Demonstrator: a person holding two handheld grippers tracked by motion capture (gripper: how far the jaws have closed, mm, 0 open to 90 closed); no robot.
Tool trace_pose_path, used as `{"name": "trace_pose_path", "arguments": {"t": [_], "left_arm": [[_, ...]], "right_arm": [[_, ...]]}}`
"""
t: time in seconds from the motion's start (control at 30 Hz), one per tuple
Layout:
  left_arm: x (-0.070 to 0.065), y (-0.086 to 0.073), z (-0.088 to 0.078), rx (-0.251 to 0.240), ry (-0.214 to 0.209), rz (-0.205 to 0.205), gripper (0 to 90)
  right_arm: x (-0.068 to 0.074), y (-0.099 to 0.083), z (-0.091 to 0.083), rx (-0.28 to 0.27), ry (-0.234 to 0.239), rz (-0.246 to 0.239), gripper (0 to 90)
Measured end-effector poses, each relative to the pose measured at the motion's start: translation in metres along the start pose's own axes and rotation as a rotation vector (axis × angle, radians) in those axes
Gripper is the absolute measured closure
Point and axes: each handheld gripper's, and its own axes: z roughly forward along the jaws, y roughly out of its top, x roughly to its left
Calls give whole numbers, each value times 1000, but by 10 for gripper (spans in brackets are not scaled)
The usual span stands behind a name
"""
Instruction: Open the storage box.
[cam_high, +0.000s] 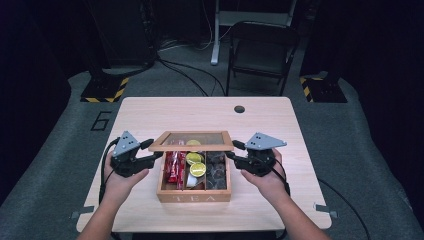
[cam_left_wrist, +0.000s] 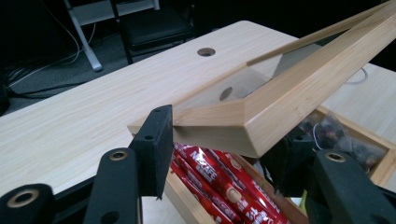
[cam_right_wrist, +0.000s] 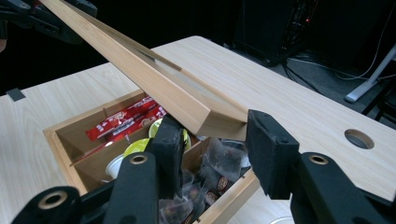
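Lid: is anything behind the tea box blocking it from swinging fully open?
Nothing visible. The lid, held at its front corners by both hand-held grippers, has bare table behind the box; only a cable hole farther back.

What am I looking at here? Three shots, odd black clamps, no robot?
No robot: a person holds a hand-held claw in each hand. The high view looks down on the wooden table; the other two come from cameras riding on each claw. The left claw and right claw each grip a front corner of the glass-paned lid of a wooden tea box, holding it raised. Inside are red coffee sticks, yellow-topped cups and dark tea bags.
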Motion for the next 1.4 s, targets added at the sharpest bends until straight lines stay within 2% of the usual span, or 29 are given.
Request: {"name": "trace_pose_path", "arguments": {"t": [0.13, 0.3, 0.37, 0.57, 0.63, 0.73, 0.83, 1.0, 1.4], "left_arm": [[5, 4, 3, -2, -7, -18, 487], [11, 8, 9, -22, 1, -43, 505], [12, 8, 11, -21, 4, -51, 506], [16, 9, 22, -3, 30, -48, 519], [18, 8, 26, 2, 37, -43, 522], [20, 7, 32, -4, 45, -58, 522], [24, 5, 37, -3, 37, -72, 521], [28, 5, 40, -15, 29, -70, 521], [35, 7, 44, -49, 13, -88, 522]], "right_arm": [[-4, 6, 1, -5, 1, -1, 569], [-8, 14, 4, -6, -7, -15, 569], [-9, 16, 4, -1, -9, -6, 568], [-12, 22, 6, -9, -15, -16, 566], [-11, 23, 6, -4, -20, 2, 565], [-12, 24, 7, -2, -23, 3, 565], [-13, 26, 8, -10, -29, 7, 565], [-14, 27, 9, -24, -43, 8, 565], [-12, 21, 9, -39, -76, 62, 555]]}}
